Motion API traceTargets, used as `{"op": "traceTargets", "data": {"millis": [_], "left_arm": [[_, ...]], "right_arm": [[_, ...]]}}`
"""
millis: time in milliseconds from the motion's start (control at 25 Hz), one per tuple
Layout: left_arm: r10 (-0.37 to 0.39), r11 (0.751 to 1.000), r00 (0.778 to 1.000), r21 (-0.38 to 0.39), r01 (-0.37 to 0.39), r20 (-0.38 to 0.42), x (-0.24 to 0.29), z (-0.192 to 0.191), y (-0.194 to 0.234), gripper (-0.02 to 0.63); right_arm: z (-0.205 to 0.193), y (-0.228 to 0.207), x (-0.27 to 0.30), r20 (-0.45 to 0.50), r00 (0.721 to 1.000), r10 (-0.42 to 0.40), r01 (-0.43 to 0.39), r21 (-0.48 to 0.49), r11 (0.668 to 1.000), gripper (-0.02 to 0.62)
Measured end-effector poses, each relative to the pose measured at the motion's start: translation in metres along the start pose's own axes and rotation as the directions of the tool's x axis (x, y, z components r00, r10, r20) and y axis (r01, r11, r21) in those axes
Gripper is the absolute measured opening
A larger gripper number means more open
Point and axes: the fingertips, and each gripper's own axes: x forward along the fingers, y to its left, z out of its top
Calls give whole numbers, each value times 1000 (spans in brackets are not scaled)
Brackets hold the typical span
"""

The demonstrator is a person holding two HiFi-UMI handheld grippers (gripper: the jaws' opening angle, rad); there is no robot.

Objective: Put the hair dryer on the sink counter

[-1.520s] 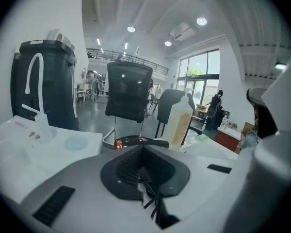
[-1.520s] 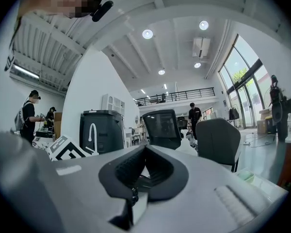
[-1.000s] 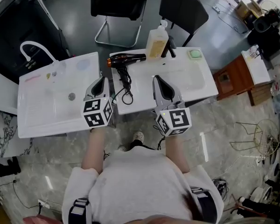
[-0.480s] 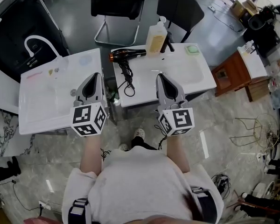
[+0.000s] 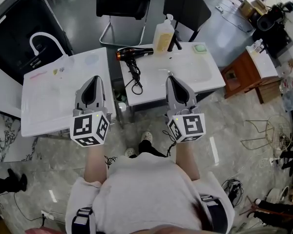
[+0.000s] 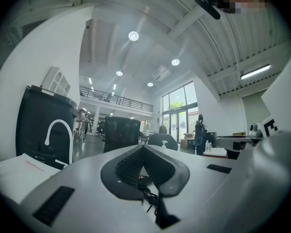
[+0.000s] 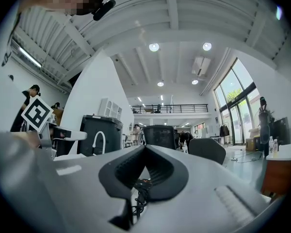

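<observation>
The hair dryer, black with a copper nozzle end, lies on its side at the back left of the right-hand white sink counter. Its black cord trails toward the front edge. My left gripper hovers shut and empty over the gap between the two counters, in front of and left of the dryer. My right gripper is shut and empty above the counter's front edge, right of the cord. In the left gripper view the jaws meet at the tip, as they do in the right gripper view.
A soap pump bottle, a black tap and a green soap dish line the counter's back edge. A second white sink with a white tap stands left. Two chairs and a wooden cabinet stand around.
Both grippers have drawn back from the counter toward the person and risen, the left one farther. The hair dryer has stayed lying where it was.
</observation>
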Motion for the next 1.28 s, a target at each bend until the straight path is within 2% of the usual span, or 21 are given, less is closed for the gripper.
{"op": "traceTargets", "data": {"millis": [520, 1280], "left_arm": [[-8, 1000, 998, 29, 6, 68, -44, 19, 0, 9], [-13, 999, 996, 37, 10, 88, -64, 23, -9, 9]], "right_arm": [[21, 17, -30, 41, 999, -21, 22, -22, 1000, 11], [27, 20, -54, 51, 998, -42, 43, -33, 999, 11]]}}
